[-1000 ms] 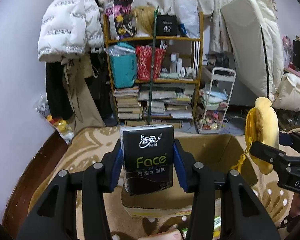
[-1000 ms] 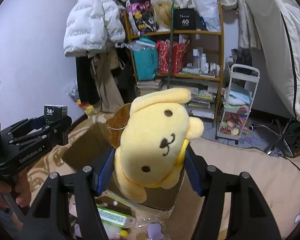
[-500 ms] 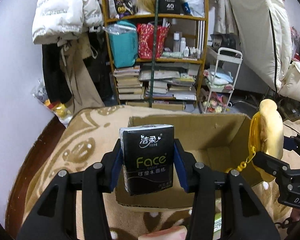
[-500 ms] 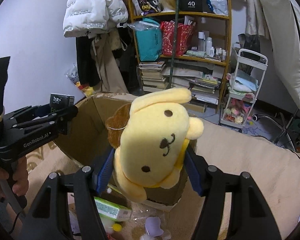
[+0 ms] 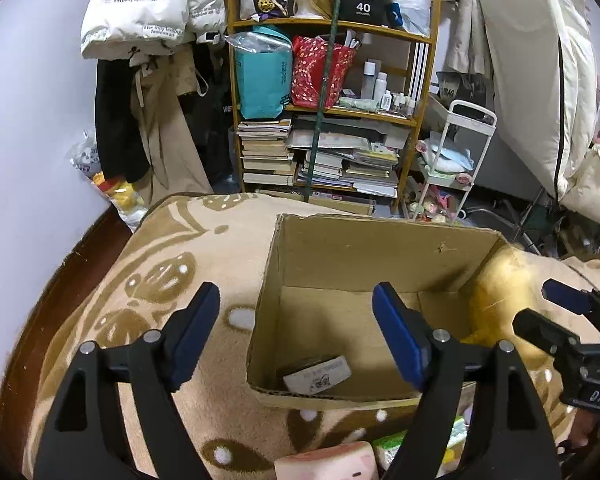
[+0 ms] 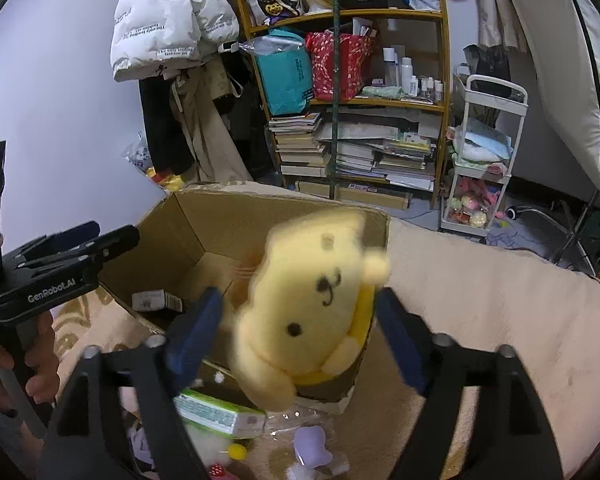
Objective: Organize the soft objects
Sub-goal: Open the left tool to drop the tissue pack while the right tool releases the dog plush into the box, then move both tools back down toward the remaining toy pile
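Observation:
An open cardboard box (image 5: 364,248) stands on the patterned blanket. The black tissue pack (image 5: 317,372) lies on the box floor; it also shows in the right wrist view (image 6: 156,300). My left gripper (image 5: 296,336) is open and empty above the box's near left corner. My right gripper (image 6: 296,336) is open. The yellow plush dog (image 6: 316,304) is blurred between its spread fingers, loose, at the box's near right corner. The plush also shows in the left wrist view (image 5: 496,292), beside the box's right wall.
Loose soft items lie in front of the box: a green tissue pack (image 6: 216,412), a purple piece (image 6: 312,444), a pink squishy block (image 5: 328,462). A cluttered bookshelf (image 5: 332,120) and a white trolley (image 5: 456,160) stand behind. The left gripper shows in the right wrist view (image 6: 60,264).
Both grippers have opened. The tissue pack has dropped from the left gripper into the box. The plush has left the right gripper's grip and is falling. Both cameras now look down more.

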Demonstrator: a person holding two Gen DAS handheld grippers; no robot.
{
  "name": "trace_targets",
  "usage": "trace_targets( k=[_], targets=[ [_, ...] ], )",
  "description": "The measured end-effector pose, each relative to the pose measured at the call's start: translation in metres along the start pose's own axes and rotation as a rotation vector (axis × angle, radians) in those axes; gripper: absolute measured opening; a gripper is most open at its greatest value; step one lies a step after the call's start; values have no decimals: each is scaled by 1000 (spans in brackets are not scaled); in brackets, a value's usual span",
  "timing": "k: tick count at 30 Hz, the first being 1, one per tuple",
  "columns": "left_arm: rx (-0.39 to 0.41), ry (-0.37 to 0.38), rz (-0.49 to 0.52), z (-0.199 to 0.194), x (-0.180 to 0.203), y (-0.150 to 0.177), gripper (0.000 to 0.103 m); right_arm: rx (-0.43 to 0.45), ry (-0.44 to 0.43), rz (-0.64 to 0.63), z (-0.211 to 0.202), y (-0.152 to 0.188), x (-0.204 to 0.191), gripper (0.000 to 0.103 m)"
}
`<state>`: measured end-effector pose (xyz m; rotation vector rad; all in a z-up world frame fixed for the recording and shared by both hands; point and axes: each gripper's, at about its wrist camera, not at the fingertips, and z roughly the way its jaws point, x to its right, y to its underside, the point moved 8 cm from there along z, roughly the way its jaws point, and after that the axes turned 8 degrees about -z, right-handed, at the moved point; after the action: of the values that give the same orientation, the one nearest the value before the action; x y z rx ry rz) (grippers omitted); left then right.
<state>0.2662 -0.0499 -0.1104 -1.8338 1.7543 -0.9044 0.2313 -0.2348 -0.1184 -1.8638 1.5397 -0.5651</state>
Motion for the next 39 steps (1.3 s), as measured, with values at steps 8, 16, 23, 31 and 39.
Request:
trace_targets(
  k=[8, 16, 23, 31, 39],
  targets=[
    [8, -8, -10, -25, -2, 0, 96, 38, 8, 9, -21, -5, -4, 103],
    [-44, -13, -41, -53, -12, 11, 98, 68, 5, -3, -53, -3, -15, 103],
    [-117, -20, -43, -78, -15, 37, 98, 52, 23, -32, -80, 9, -24, 103],
    [-159, -22, -17, -109, -12, 65, 98, 19, 16, -87, -104, 28, -45, 103],
    [-158, -22, -32, -142, -10, 84, 98, -9, 15, -119, -122, 46, -64, 103]
  ],
)
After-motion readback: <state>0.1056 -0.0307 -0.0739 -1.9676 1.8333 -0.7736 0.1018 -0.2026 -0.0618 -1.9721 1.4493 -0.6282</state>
